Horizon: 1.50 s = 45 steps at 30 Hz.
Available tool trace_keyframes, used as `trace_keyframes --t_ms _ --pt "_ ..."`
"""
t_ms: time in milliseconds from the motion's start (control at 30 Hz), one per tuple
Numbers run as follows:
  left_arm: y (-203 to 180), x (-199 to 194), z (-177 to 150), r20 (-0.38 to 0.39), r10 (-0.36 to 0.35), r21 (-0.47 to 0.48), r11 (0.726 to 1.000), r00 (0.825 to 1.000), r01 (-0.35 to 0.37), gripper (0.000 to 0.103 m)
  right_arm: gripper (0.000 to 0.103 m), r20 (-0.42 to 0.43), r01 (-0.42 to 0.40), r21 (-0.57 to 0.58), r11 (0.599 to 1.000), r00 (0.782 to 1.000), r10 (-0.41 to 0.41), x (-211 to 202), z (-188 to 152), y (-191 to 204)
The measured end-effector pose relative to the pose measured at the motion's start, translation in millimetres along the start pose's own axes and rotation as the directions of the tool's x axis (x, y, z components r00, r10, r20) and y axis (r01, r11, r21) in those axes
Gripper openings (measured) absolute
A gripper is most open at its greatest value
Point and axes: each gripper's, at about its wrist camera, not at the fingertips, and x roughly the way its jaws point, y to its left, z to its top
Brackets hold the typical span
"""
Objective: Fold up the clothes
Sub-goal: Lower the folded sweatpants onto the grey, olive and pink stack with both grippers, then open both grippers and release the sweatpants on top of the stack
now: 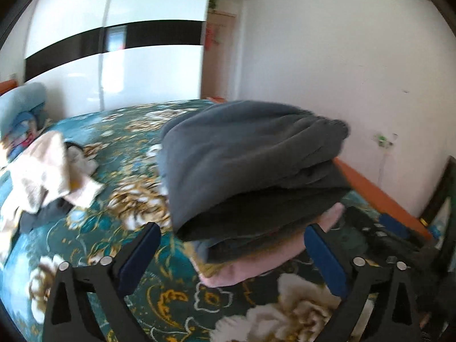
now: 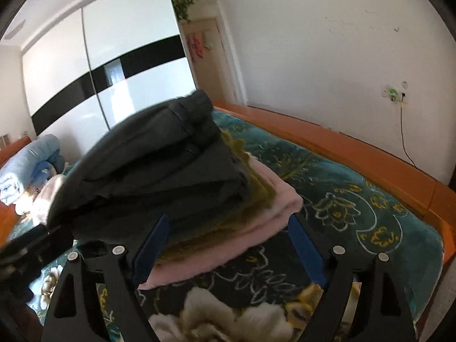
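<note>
Lying on the flowery bed cover (image 2: 370, 208), a stack of folded clothes (image 2: 199, 188) is seen with a dark grey garment (image 1: 250, 156) on top. Both the left gripper (image 1: 230, 245) and the right gripper (image 2: 228, 236) are held wide open, nothing gripped.

Two wrist views, both close on the folded stack

My left camera looks from the left of the folded stack (image 1: 250, 171), my right from its right (image 2: 171, 171); both tilt downward across the bed (image 1: 114, 142), sharing stack and wardrobe (image 2: 99, 71) behind.
</note>
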Motion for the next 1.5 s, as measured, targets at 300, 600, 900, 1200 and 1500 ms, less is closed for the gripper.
trace_keyframes --t_ms 300,600,900,1200,1500 --pt "-5.7 27.6 -15.4 -0.090 0.045 -0.010 0.999 0.995 -0.046 0.103 0.103 -0.032 0.031 -0.100 0.995 0.999 -0.034 7.8 -13.3 3.5" --pt "-4.3 29.7 -16.9 -0.087 0.075 -0.019 0.997 0.993 -0.077 0.103 0.103 0.046 0.001 -0.150 0.989 0.999 0.006 -4.2 -12.0 2.5" --pt "1.3 27.4 -16.4 -0.078 0.144 0.000 0.990 0.987 -0.144 0.103 0.103 0.051 -0.057 -0.180 0.982 0.996 0.067 -4.4 -11.4 15.3" --pt "2.6 28.9 -16.4 -0.092 0.164 0.007 0.986 0.982 -0.164 0.103 0.103 0.032 -0.083 -0.188 0.979 0.995 0.091 -4.4 -13.3 20.3" --pt "4.3 33.6 -19.6 -0.112 0.163 0.001 0.986 0.980 -0.164 0.103 0.103 0.011 -0.100 -0.219 0.970 0.994 0.105 -3.6 -16.3 29.2"
